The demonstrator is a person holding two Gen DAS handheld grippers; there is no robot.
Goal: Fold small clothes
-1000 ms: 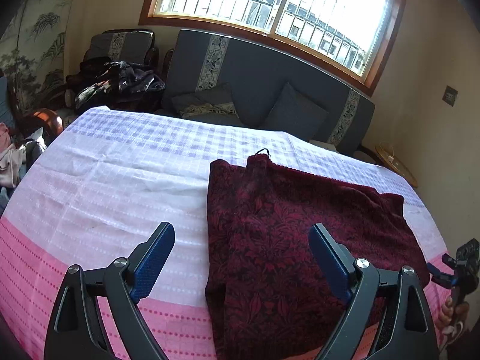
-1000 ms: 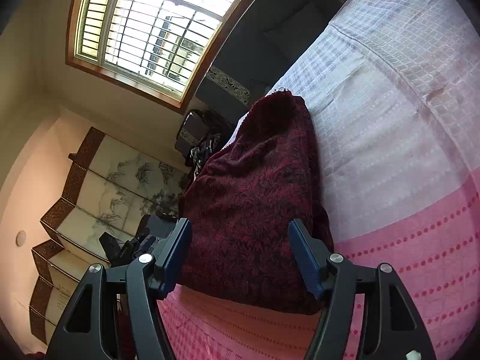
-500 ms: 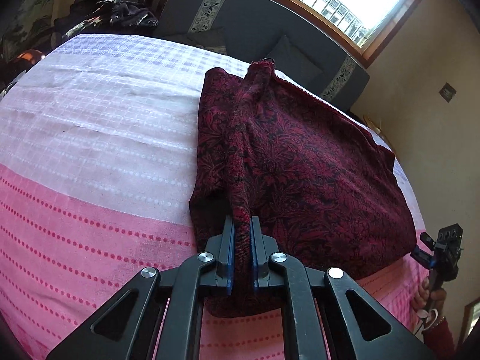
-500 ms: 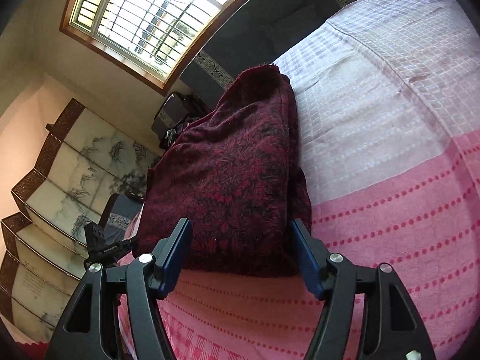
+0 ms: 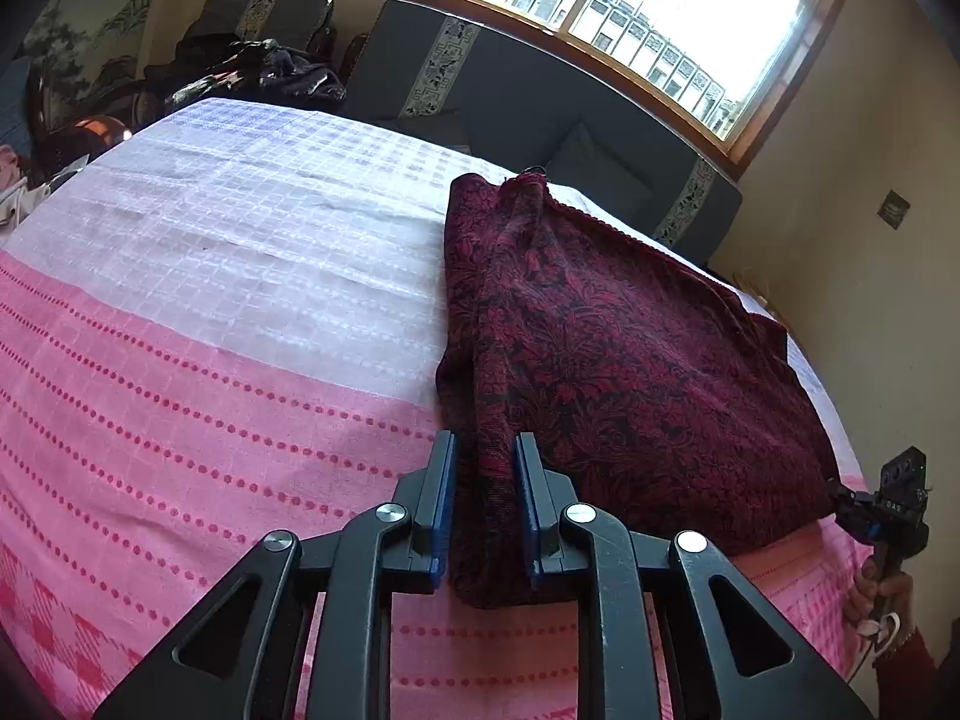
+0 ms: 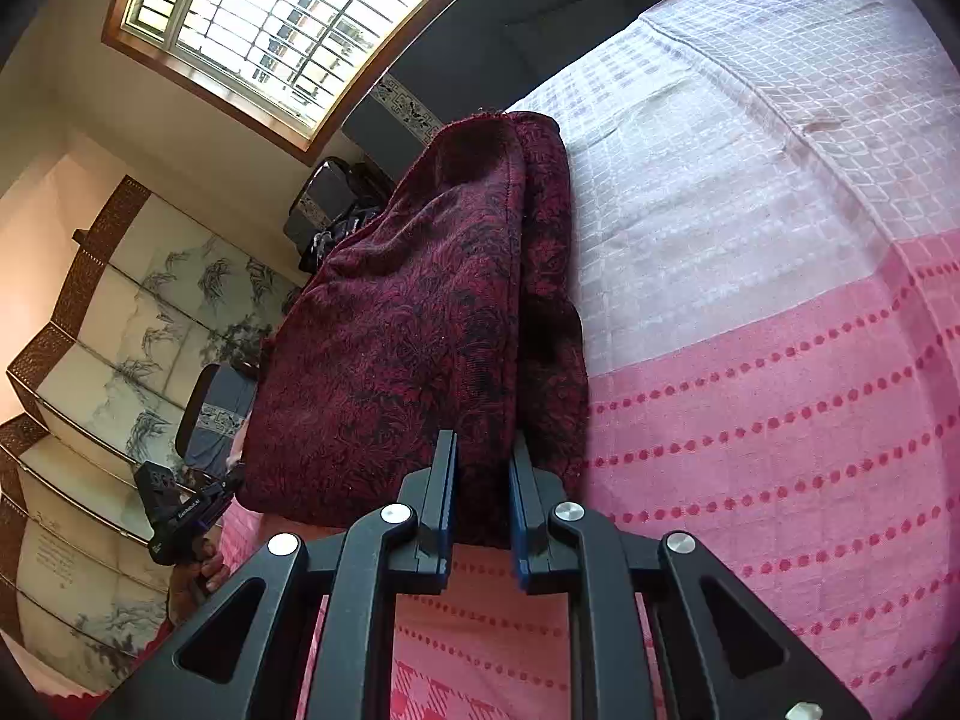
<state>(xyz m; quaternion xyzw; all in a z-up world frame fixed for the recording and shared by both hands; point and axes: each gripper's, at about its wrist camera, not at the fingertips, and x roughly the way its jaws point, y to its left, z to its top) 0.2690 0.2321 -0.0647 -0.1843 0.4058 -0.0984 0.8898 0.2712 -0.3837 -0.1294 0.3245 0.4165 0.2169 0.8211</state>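
A dark red patterned garment [image 5: 606, 354] lies on the pink and white cloth of the bed [image 5: 198, 312]. My left gripper [image 5: 483, 450] stands around the garment's near left corner, its jaws a little apart with a fold of cloth between the pads. In the right wrist view the same garment [image 6: 420, 324] fills the middle. My right gripper [image 6: 480, 450] has its jaws narrowly apart around the garment's near edge. The right gripper also shows in the left wrist view [image 5: 888, 510] at the garment's far right corner.
A dark sofa [image 5: 540, 114] with cushions stands behind the bed under a window. Dark clothes [image 5: 252, 72] are piled on a chair at the back left. A folding screen [image 6: 120, 324] stands at the left in the right wrist view.
The left gripper shut on the garment's corner half a second ago and its jaws have since parted slightly. The right gripper's wide jaws have closed in around the garment's edge.
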